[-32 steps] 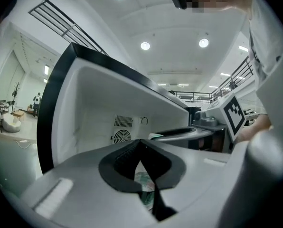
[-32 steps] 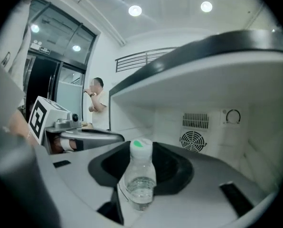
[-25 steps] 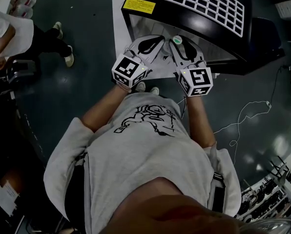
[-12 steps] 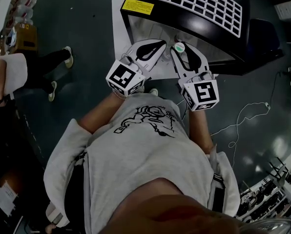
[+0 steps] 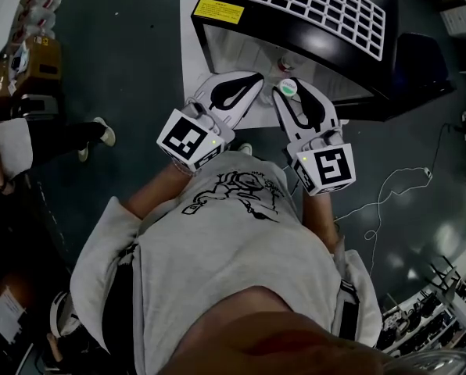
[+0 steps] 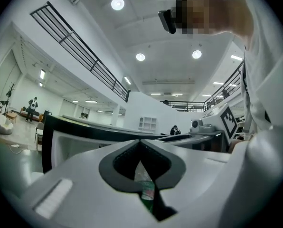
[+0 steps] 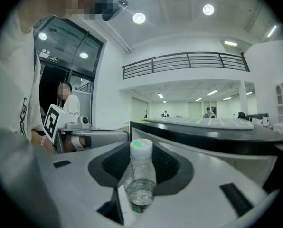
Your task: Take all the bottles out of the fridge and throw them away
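Right gripper (image 5: 291,83), upright bottle (image 7: 140,179) clamped between its jaws

Clear glossy plastic bottle (image 7: 140,179), matt white cap (image 7: 141,149); fridge (image 5: 319,44) probably glossy black metal.

Head view looks steeply down; both gripper views face the fridge (image 5: 311,6).

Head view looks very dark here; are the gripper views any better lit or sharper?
Head view: dim overall, though the fridge grille reads clearly. Right gripper view: bright, fisheye-bent, right bottle sharp. Left gripper view: bright, equally bent, left bottle only a blurry sliver.
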